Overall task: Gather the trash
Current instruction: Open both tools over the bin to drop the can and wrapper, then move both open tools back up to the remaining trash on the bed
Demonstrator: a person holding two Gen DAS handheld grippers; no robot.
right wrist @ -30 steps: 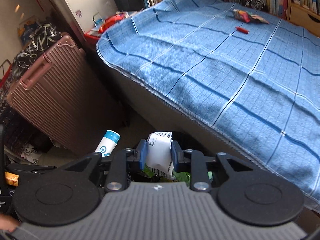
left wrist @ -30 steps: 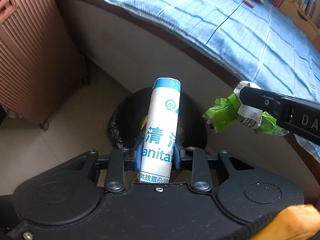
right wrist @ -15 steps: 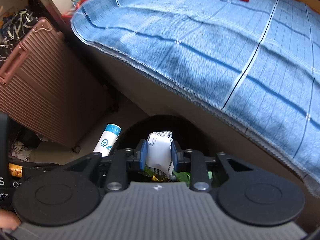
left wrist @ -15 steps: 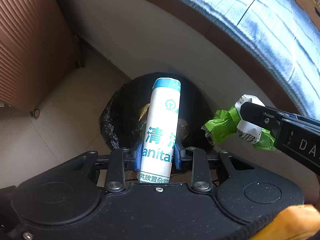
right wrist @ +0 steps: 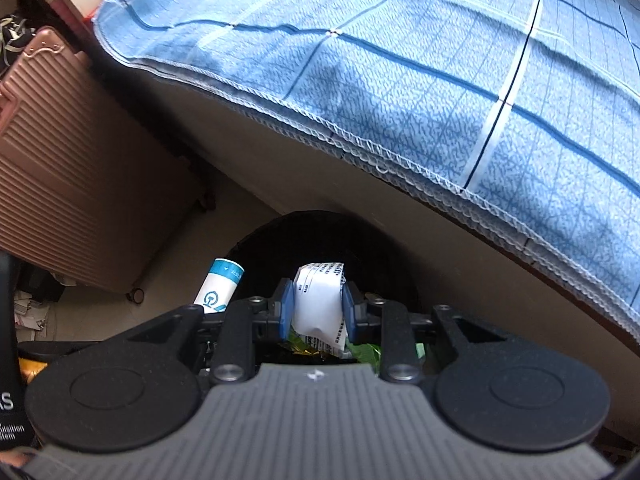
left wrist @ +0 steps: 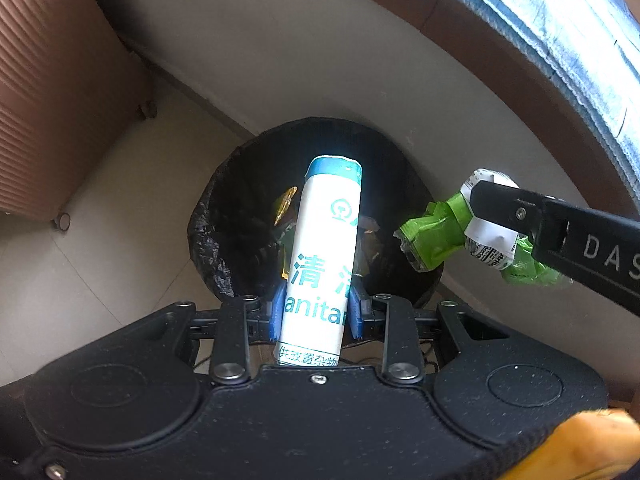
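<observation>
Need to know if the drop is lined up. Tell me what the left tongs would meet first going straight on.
The left tongs, shut on the white and blue paper roll, point down into the black-lined trash bin. They would likely meet the wrappers inside first; depth is unclear.

I am in a bedroom at home. A bed [right wrist: 320, 168] with a blue checked blanket [right wrist: 440, 80] fills most of my view. A ribbed pink suitcase [right wrist: 60, 168] stands on the tiled floor [left wrist: 100, 240] at the bed's end, and a black-lined bin [left wrist: 224, 248] sits against the bed's side.
</observation>
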